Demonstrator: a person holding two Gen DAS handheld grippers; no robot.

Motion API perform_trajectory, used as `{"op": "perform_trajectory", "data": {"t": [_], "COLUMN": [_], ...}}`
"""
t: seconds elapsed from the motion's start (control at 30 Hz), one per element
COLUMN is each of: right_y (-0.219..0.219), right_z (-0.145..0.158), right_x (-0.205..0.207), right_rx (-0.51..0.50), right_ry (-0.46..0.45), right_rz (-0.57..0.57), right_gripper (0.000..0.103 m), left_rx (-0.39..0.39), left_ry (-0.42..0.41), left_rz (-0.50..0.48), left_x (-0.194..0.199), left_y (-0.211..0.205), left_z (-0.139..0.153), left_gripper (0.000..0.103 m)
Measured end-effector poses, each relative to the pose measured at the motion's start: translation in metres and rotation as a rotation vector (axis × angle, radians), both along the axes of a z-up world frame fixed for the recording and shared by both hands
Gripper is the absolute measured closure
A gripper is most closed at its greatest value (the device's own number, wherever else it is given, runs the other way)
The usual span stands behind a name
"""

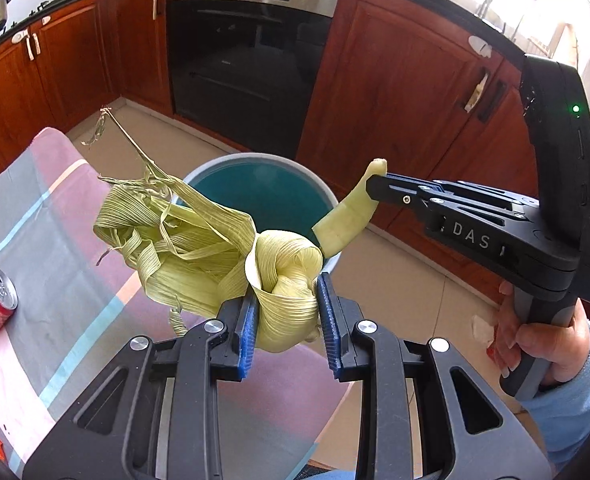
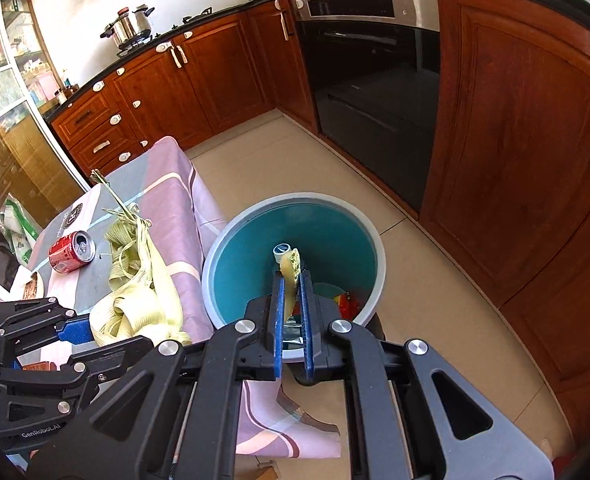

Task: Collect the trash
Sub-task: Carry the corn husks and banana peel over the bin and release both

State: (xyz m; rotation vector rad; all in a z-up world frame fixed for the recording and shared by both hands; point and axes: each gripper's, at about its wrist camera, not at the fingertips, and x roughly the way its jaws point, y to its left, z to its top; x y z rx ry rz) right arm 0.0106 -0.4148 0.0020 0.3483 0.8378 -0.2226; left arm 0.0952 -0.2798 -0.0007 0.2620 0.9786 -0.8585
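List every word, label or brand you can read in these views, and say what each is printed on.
"DAS" – on the side of the right claw, in the left wrist view.
"GenRobot.AI" – on the body of the left claw, in the right wrist view.
Red can lying on the tablecloth: white lettering, too blurred to read.
Round dark emblem on the tablecloth behind the can: lettering too small to read.
Oven: no legible marking.

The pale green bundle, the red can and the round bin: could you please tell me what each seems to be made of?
The pale green ribbed bundle looks like dried corn husk: fibrous, matte, curling strips. The red drinks can appears to be thin painted metal with a bare shiny top. The round grey-rimmed teal bin looks like smooth moulded plastic, though that is less certain.
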Motion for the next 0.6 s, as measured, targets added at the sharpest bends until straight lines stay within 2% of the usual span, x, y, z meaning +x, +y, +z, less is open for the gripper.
{"op": "perform_trajectory", "data": {"t": [0.33,0.6], "right_y": [-0.026,-0.032], "right_z": [-0.019,-0.047], "right_x": [0.018,0.043], "right_rx": [0.006,0.025], "right_ry": [0.042,0.107], "right_rz": [-0.015,-0.009], "right_gripper": [0.095,0.095], "left_rx": [0.057,0.091], "left_ry": [0.016,0.075], "left_rz": [-0.020,-0.027], "left_x": [0.032,0.046], "left_y": [-0.032,-0.046], "left_z": [-0.024,-0.051], "left_gripper": [0.074,0.074]}}
